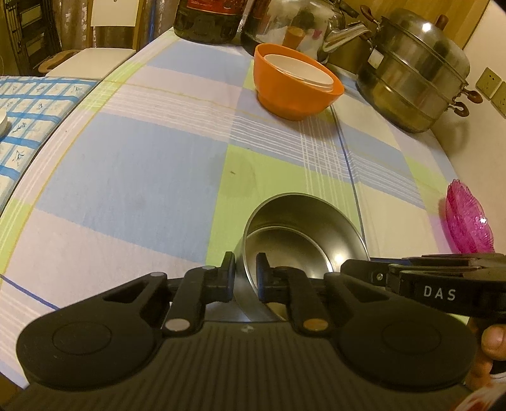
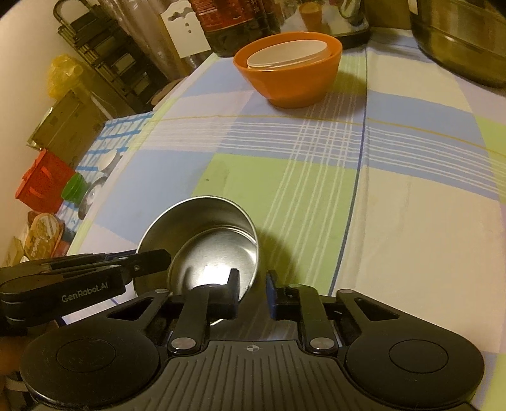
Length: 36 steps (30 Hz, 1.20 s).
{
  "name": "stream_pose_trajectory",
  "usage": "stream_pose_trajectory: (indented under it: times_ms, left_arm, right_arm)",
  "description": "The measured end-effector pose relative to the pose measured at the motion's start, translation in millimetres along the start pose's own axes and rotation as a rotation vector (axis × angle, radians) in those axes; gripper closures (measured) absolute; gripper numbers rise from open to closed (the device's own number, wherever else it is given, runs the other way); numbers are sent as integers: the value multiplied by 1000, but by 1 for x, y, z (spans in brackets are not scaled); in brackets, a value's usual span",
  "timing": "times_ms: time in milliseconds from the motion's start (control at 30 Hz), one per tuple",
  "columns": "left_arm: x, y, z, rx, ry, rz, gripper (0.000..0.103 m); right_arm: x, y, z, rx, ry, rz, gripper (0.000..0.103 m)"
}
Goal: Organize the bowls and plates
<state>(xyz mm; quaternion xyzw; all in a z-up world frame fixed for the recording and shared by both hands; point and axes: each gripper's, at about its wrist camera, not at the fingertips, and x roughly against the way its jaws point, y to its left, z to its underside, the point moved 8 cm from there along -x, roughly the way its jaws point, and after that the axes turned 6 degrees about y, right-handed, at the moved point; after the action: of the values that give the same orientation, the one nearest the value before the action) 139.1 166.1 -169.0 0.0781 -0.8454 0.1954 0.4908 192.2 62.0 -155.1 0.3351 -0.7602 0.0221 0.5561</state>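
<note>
- While both tools are working the same steel bowl [image 1: 303,240], the left tool [image 1: 246,275] is pinching the near rim, one finger outside the wall and one inside, jaws nearly shut on the thin metal.
- The right tool [image 2: 253,292] is gripping the rim on its own side in the same way, its left finger sitting inside the bowl and its blue-padded finger outside.
- The steel bowl is sitting on the checked cloth of the bench [image 1: 132,164], close in front of both cameras; whether it is tilting or already leaving the cloth, I cannot tell.
- Further back, an orange bowl [image 1: 294,85] is standing with a white bowl [image 1: 300,71] nested inside it, well apart from the steel one.
- A pink glass dish [image 1: 468,218] is lying near the right edge of the bench, beside the right tool's arm.
- A steel steamer pot [image 1: 417,69] and a kettle [image 1: 335,28] are crowding the back corner.
- The step in hand is, by my reading, a two-handed grasp on the steel bowl, ready for lifting.
- The next move is probably calling for an even lift by both hands, carrying the bowl toward the orange stack.
- Thin, slick rims are likely asking for steady pressure, since uneven raising could let the bowl slip or swing.
</note>
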Motion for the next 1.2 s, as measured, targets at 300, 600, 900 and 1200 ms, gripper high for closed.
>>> stream_pose_trajectory:
  times_ms: [300, 600, 900, 1200]
  left_arm:
    - [4, -9, -2, -31, -21, -9, 92]
    - [5, -13, -12, -34, -38, -6, 93]
    - [16, -22, -52, -12, -115, 14, 94]
    - [18, -35, -80, -9, -155, 28, 94]
  right_arm:
    - [4, 0, -2, 2, -30, 42, 94]
    - [13, -1, -10, 14, -74, 63, 95]
    - [28, -3, -39, 22, -157, 84, 96]
    - [46, -7, -74, 20, -250, 116, 98]
